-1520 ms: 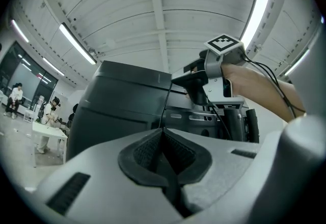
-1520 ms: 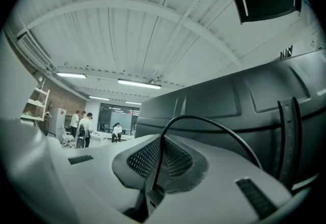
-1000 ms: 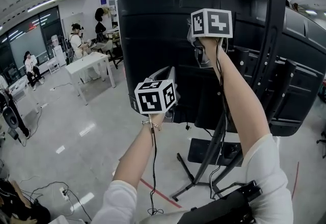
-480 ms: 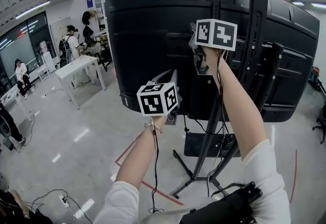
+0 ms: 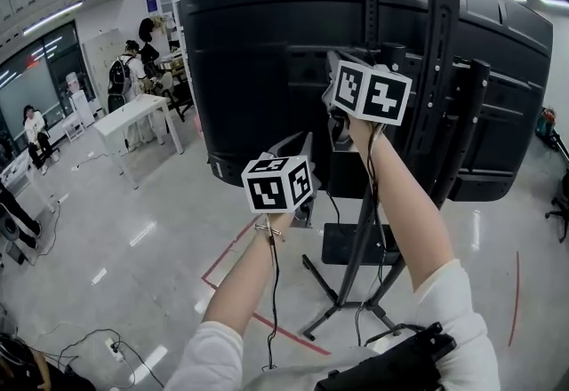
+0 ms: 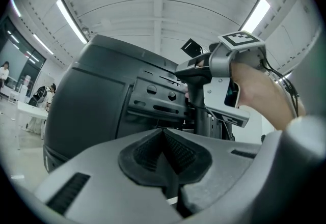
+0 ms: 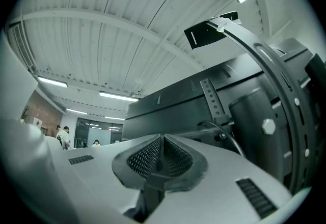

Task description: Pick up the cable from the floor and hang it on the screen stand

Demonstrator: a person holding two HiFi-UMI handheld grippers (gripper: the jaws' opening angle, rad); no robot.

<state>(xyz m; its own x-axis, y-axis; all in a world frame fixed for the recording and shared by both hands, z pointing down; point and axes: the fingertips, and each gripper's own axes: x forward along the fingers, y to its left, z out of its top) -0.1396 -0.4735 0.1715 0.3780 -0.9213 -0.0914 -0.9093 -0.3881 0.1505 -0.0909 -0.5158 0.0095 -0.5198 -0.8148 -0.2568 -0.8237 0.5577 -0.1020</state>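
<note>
The large black screen [image 5: 267, 60] shows me its back, mounted on a dark stand post [image 5: 440, 78] whose legs [image 5: 342, 309] spread on the floor. My right gripper [image 5: 340, 121] is raised close to the mount, and its pads [image 7: 153, 152] meet. A thin black cable [image 5: 369, 176] hangs from under it along my forearm; whether the jaws hold it I cannot tell. Another thin cable [image 7: 232, 141] loops by the mounting rail. My left gripper [image 5: 292, 149] is lower and to the left, its pads [image 6: 175, 151] together, and it looks at the right gripper [image 6: 224, 80].
A white table [image 5: 133, 114] with people around it stands at the far left. Red tape [image 5: 267, 323] marks the glossy floor under the stand. Loose wires and a power strip [image 5: 111, 347] lie at the bottom left. A black device [image 5: 391, 367] sits at my chest.
My right gripper has come down a little in front of the screen's back. The left gripper has stayed about where it was. The view has shifted to take in more of the screen.
</note>
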